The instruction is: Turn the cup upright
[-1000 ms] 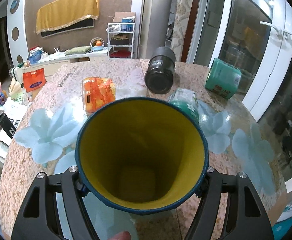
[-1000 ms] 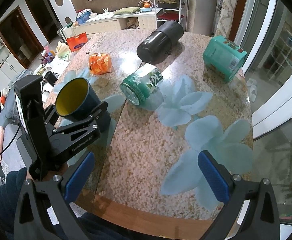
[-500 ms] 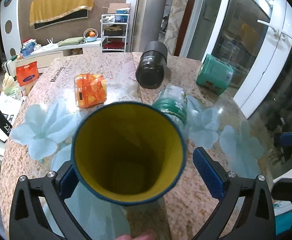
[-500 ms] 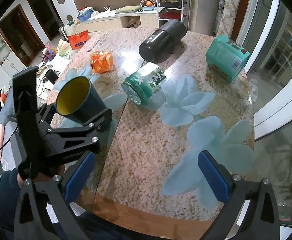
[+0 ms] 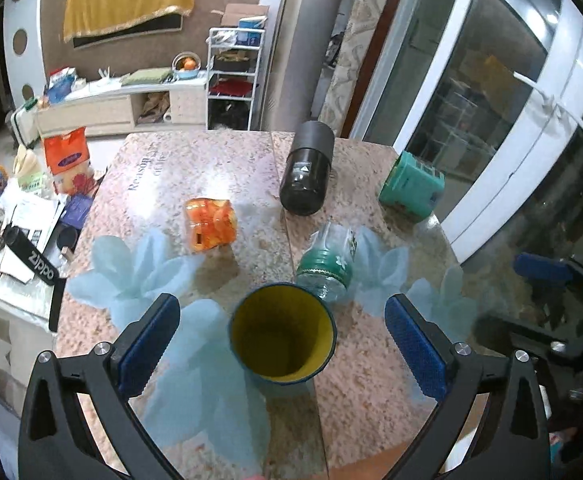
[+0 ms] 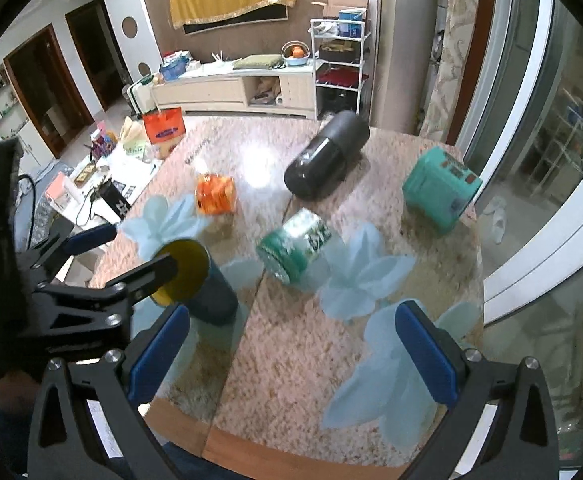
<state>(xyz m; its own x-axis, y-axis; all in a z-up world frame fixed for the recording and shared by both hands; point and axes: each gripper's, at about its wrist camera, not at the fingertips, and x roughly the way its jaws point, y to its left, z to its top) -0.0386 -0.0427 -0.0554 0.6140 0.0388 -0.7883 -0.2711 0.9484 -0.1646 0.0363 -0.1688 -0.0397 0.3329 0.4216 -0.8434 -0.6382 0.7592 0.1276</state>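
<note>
The dark blue cup with the yellow inside (image 5: 282, 334) stands mouth-up on the speckled stone table (image 5: 371, 380), on the near side, with the left gripper (image 5: 282, 346) above and behind it, its blue-padded fingers spread wide to either side of the rim and touching nothing. The right gripper (image 6: 293, 354) hangs over a bare stretch of table further right, its fingers equally wide and holding nothing. The main hazard, as I judge it, is the left gripper's exit: in the right wrist view one black finger crosses in front of the cup's rim, so a sideways or downward drift could clip the lip and tip the cup over again. The clear plastic bottle with the green band (image 5: 327, 262), lying on its side just beside the cup, is round and could roll into it if nudged. The cup also sits near the table's front edge, so a knock toward the person might send it off. Harder to judge: the cup's base is hidden from the left wrist camera by its own mouth, and in the right wrist view the lower wall is blurred and partly behind a right finger pad, so whether it sits flat cannot be confirmed. Any handle is out of sight. The person's hands are largely cut off at the frame edges.
</note>
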